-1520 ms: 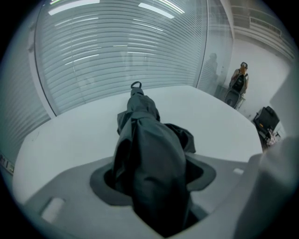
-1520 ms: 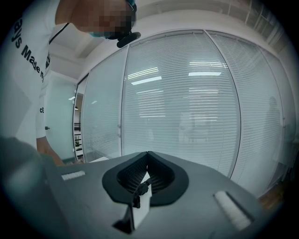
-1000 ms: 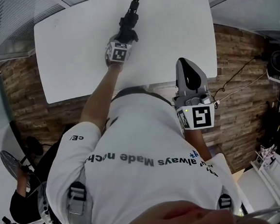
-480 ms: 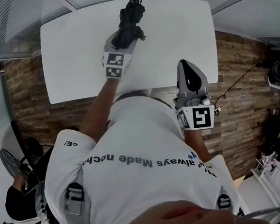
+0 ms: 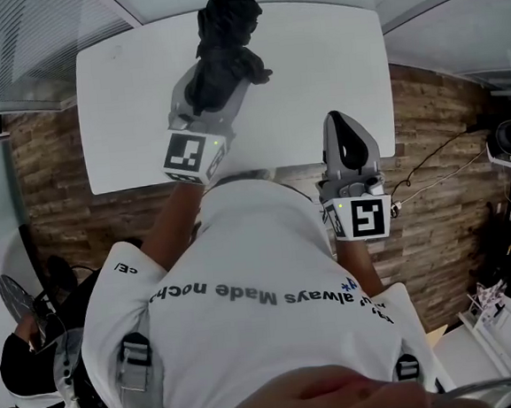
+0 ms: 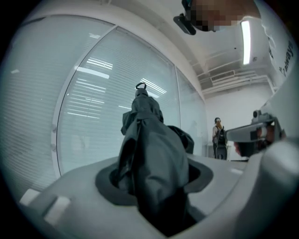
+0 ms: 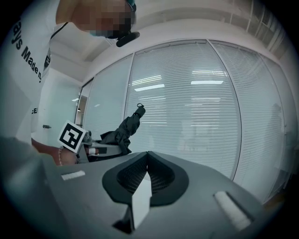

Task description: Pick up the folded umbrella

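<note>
Dev: White table (image 5: 124, 121) on a wood floor, glass walls with blinds (image 7: 210, 107) behind. Where's the pick at?

Ops: Basically done. The left gripper (image 6: 154, 186) is clamped on the folded umbrella (image 6: 149, 140), jaws pinching the bunched black fabric at its near end. Head view puts it over the far middle of the table. The left gripper view has only glass and blinds behind it, no tabletop, so I judge it's lifted clear.

Dev: Right side?

Ops: The right gripper (image 7: 145, 175) has its jaws together with nothing between them. It sits near the body, by the table's near right edge, well apart from the umbrella.

Dev: Orientation?

Ops: Long axis runs along the left gripper's jaws, near to far. The end with the small loop (image 7: 138, 107) points far, toward the blinds. The right gripper view shows that end tilted up a bit. The head view cuts the far tip off at its top edge.

Dev: Anything left?

Ops: Task only asks for pickup, so I'd say just hold it. The pinch is on soft fabric and I can't tell if the shaft is inside it. Slip is the risk.
</note>
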`<control>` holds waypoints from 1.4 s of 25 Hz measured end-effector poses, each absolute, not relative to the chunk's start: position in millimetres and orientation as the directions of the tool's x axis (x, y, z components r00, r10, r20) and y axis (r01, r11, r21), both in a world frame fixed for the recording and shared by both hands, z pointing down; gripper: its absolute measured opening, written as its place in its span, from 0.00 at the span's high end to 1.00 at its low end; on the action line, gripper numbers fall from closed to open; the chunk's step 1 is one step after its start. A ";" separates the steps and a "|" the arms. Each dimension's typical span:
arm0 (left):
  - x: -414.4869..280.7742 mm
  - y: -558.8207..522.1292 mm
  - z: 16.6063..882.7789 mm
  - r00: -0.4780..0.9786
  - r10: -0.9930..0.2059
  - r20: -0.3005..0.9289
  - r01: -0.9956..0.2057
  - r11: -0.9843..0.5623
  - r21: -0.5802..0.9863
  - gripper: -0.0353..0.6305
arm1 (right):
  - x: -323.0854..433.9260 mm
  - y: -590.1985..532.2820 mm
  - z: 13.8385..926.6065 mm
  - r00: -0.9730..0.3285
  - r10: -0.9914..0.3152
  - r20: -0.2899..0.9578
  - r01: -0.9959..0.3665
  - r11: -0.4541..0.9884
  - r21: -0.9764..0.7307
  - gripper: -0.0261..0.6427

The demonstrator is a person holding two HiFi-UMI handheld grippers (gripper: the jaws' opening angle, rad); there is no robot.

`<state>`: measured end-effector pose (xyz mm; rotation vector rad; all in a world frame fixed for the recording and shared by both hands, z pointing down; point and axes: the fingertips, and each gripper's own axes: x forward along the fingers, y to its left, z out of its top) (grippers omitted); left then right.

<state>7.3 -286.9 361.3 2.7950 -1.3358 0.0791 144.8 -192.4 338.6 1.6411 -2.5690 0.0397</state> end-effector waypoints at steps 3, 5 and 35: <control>0.1 -276.1 339.1 0.633 -0.774 0.020 -0.774 -0.633 0.005 0.59 | 143.4 -192.1 336.7 -0.414 -0.906 0.087 -0.908 0.418 0.035 0.96; -5.4 -270.1 329.1 0.637 -0.771 -0.002 -0.771 -0.637 -0.005 0.59 | 142.2 -194.0 335.7 -0.412 -0.907 0.085 -0.908 0.417 0.038 0.96; -24.2 -255.0 312.0 0.647 -0.762 -0.038 -0.762 -0.648 0.013 0.59 | 127.6 -204.9 332.0 -0.433 -0.897 0.084 -0.897 0.438 0.052 0.96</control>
